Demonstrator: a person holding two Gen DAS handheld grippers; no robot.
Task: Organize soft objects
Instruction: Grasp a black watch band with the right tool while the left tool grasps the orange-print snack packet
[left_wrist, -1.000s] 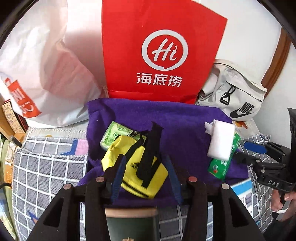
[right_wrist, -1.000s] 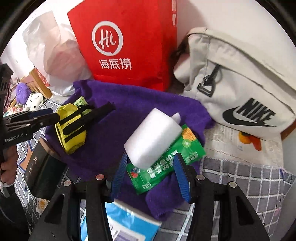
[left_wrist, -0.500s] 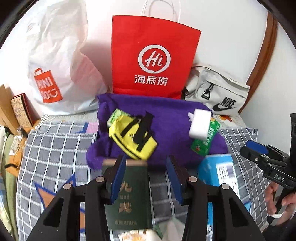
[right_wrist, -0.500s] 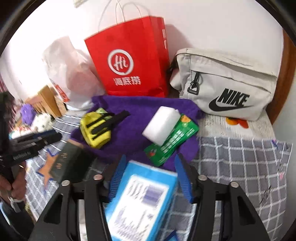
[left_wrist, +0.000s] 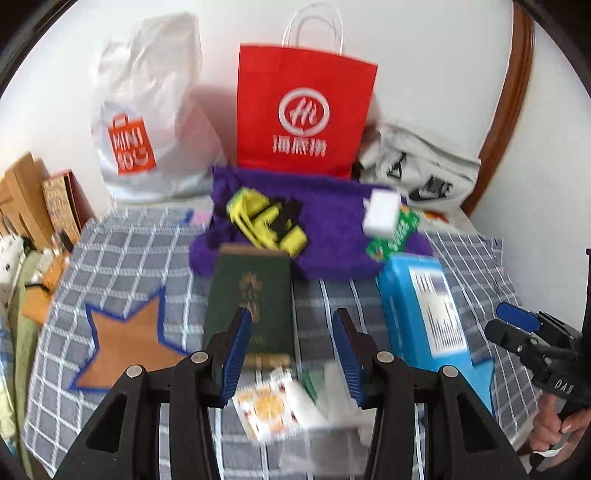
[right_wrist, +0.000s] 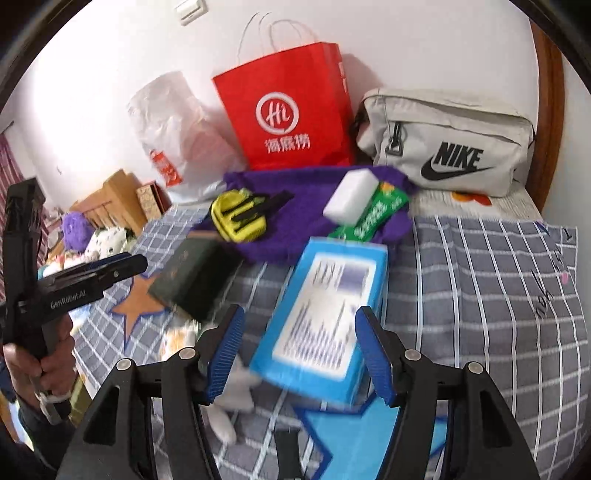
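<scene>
Purple towel (left_wrist: 332, 221), with yellow pouch (left_wrist: 269, 221) and white sponge (left_wrist: 381, 212) on it, now sits well ahead of both tongs, left (left_wrist: 291, 354) and right (right_wrist: 301, 354), which have pulled back wide open and empty, so that pile looks finished.

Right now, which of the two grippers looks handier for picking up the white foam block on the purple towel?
Probably the right gripper: its open jaws point up past the blue box toward the white foam block. The left gripper, also open, faces the dark green book and the yellow pouch.
</scene>
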